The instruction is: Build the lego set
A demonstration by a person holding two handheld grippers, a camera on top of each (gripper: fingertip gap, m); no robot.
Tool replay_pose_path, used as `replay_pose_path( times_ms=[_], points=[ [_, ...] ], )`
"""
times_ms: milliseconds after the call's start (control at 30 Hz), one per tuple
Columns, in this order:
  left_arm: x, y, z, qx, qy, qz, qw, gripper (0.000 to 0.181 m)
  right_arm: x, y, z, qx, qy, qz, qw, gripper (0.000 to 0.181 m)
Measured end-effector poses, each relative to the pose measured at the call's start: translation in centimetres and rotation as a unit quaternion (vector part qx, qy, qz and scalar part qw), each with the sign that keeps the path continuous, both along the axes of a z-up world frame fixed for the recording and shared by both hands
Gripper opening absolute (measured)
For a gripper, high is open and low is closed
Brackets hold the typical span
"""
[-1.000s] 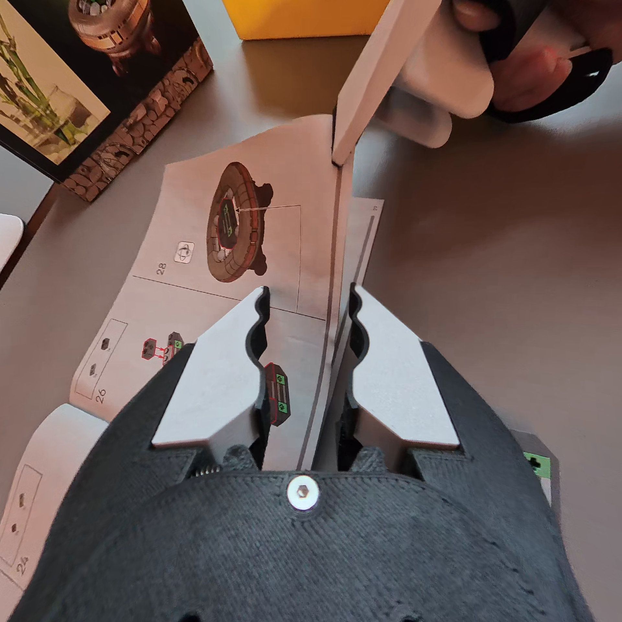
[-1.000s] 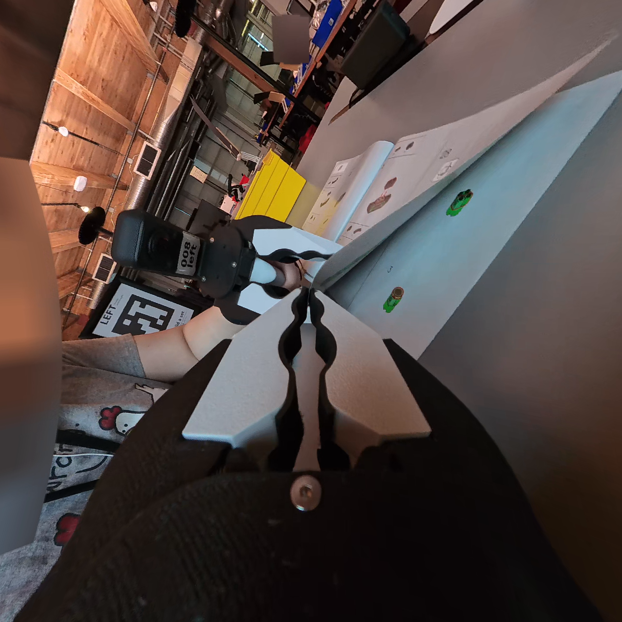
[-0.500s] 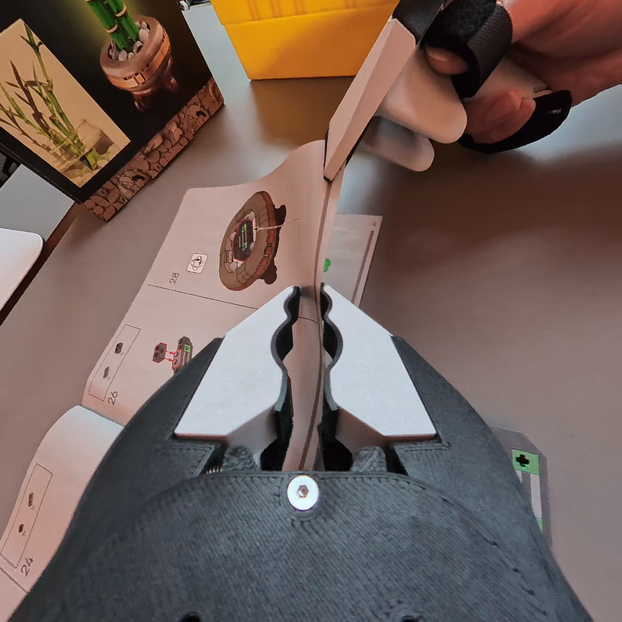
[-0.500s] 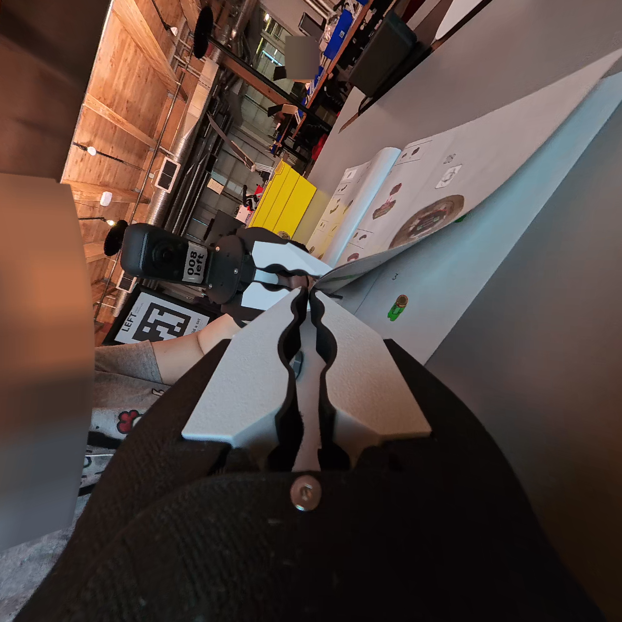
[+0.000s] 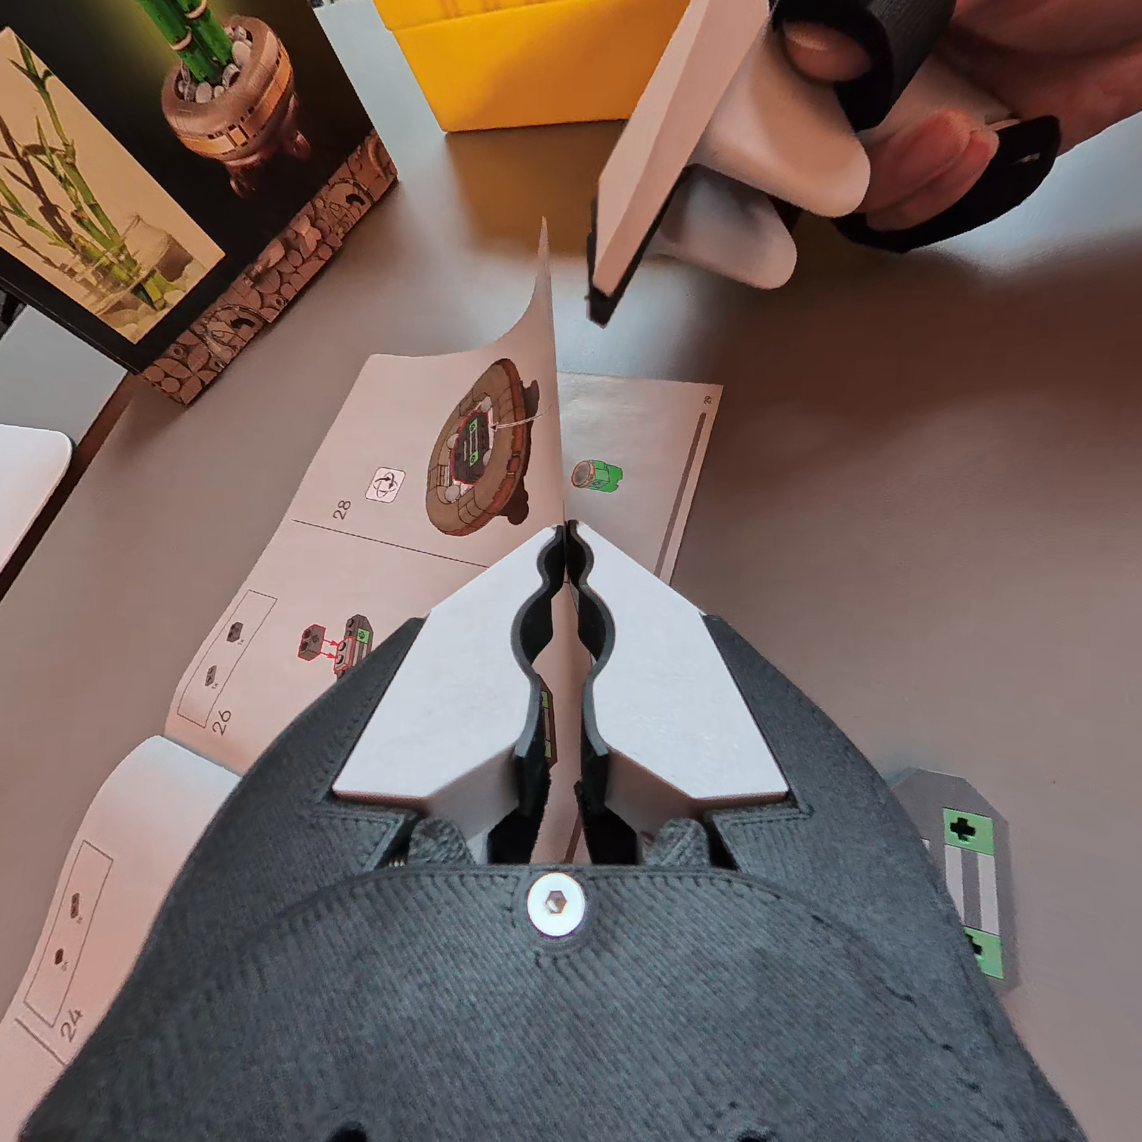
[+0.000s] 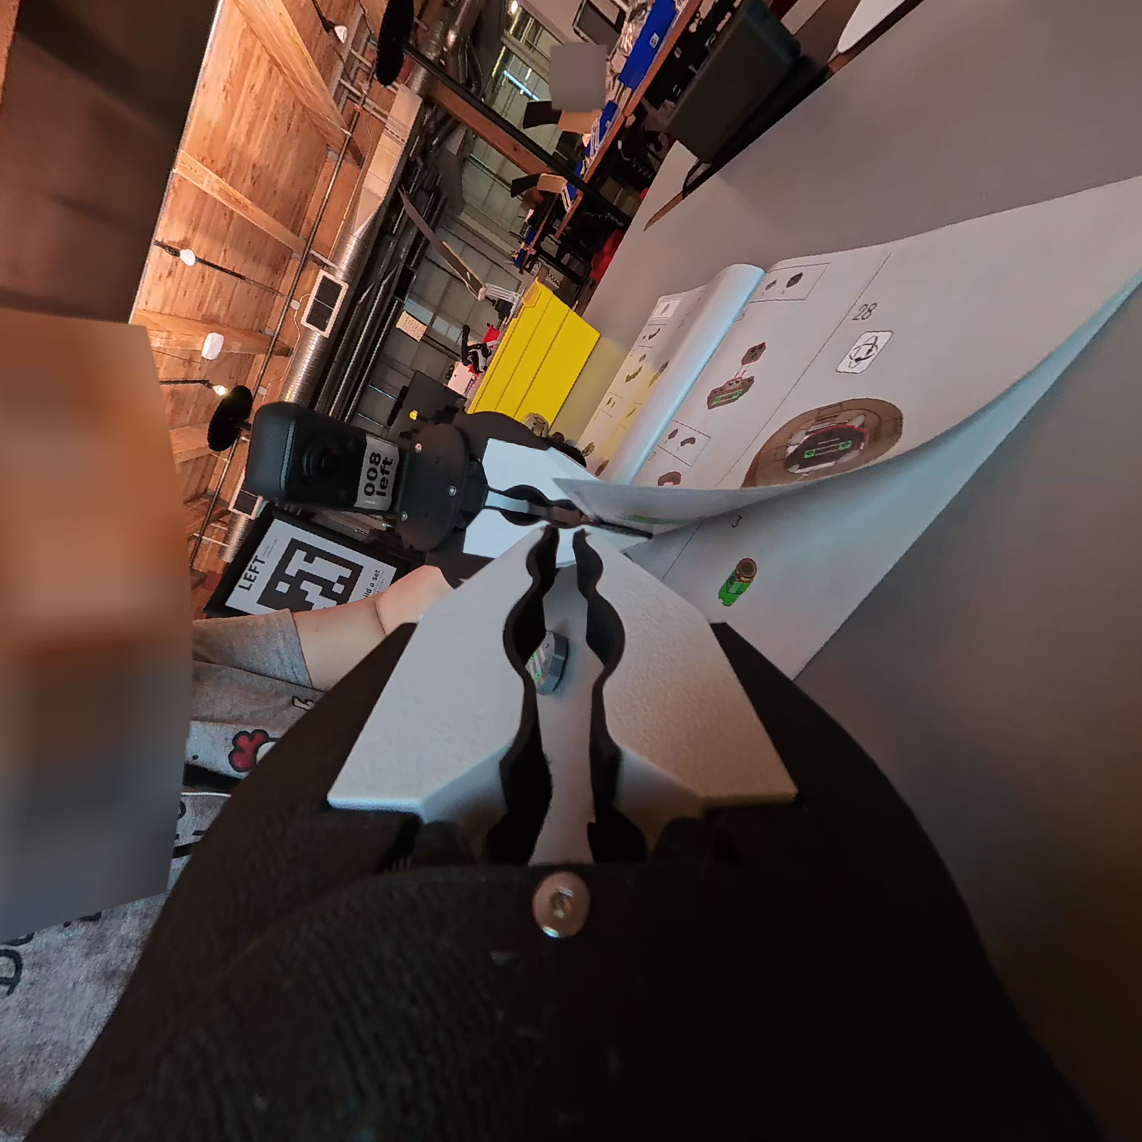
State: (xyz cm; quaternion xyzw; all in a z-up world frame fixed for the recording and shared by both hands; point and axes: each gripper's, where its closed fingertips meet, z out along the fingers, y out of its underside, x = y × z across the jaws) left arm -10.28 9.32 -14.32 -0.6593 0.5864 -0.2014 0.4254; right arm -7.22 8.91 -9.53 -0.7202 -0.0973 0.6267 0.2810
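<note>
Wavy black-edged fingers [image 5: 649, 673] of left gripper [image 5: 566, 532] pinch thin matte booklet page [image 5: 537, 395]; right gripper [image 6: 563, 539] narrowly parted, empty.

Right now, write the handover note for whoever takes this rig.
Left gripper: shut on a booklet page, held upright.
Right gripper: slightly open, empty, near the page's top edge.
Instruction booklet lies open on the table; set box beyond it; a grey-green lego piece beside the left gripper.
No built model in view.
To do: lay the page over, then build.
</note>
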Motion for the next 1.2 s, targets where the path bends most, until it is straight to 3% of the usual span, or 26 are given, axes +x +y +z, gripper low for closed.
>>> replay_pose_path(
  times_ms=[33, 500, 800, 1000, 1200],
  points=[
    [0.0, 0.1, 0.0, -0.003, -0.002, 0.002, 1.000, 0.000, 0.0, 0.0, -0.1, 0.001, -0.003, -0.001, 1.000, 0.004],
    [-0.8, 1.3, 1.2, -0.070, -0.061, 0.032, 0.995, 0.000, -0.5, -0.3, -1.0, 0.018, -0.048, 0.012, 0.999, 0.008],
    [-1.3, 2.0, 1.6, -0.081, -0.077, 0.044, 0.993, 0.000, -1.1, -0.4, -1.4, 0.093, -0.122, 0.016, 0.988, 0.008],
    [-1.6, 1.9, 1.6, -0.119, -0.093, 0.040, 0.988, 0.000, -1.1, 0.0, -1.4, 0.193, -0.197, 0.000, 0.961, 0.015],
    [-2.1, 2.2, 1.8, -0.150, -0.111, 0.045, 0.981, 0.000, 0.0, 0.9, -1.9, 0.294, -0.306, -0.037, 0.905, 0.035]
  ],
)
